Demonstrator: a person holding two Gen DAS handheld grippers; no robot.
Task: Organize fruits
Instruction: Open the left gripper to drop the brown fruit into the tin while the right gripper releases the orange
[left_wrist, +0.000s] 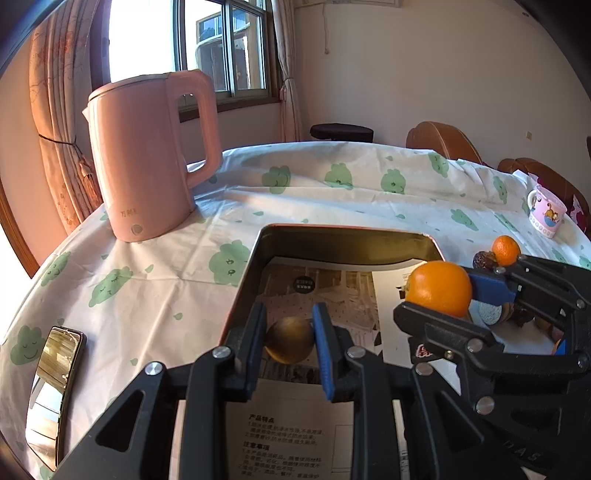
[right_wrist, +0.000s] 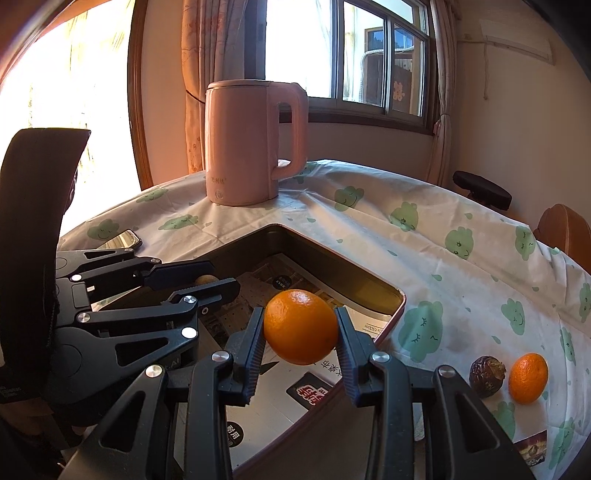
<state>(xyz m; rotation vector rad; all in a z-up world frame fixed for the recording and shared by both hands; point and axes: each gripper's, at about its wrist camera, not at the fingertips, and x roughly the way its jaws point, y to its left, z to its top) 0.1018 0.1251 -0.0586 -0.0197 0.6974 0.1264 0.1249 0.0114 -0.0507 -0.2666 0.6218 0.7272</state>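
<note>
Two hand-held grippers work over an open metal tin (right_wrist: 397, 308) on a table covered by a cloud-print tablecloth (right_wrist: 436, 236), each carrying a fruit into the box. The right gripper (right_wrist: 301, 334) is clamped on a large orange (right_wrist: 301, 326), its ribbed fingers (right_wrist: 255, 345) pressed against both sides, the fruit held clear above the printed leaflets (right_wrist: 266, 417) that line the tin. The left gripper (left_wrist: 290, 341) is closed around a small brownish round fruit (left_wrist: 290, 339), low inside the tin near its left wall; in the shade there it is hard to say whether the fruit already touches the paper or hangs just above it. Still out on the cloth, to the right of the tin, lie a smaller orange (right_wrist: 528, 378) and, just beside it, a dark wrinkled fruit (right_wrist: 487, 376). A pink electric kettle (right_wrist: 255, 144) stands beyond the tin by the window, a phone (left_wrist: 55, 387) lies near the table's left edge and a patterned mug (left_wrist: 546, 216) sits at the far right. The step in hand appears to be the placing of both held fruits, with the sorting perhaps half done. The next move calls for lowering the large orange until it rests on the lining before the fingers part, since a round fruit let go from height would likely roll; the left-hand fruit needs only a gentle release, and then the two pieces on the cloth remain to be fetched
</note>
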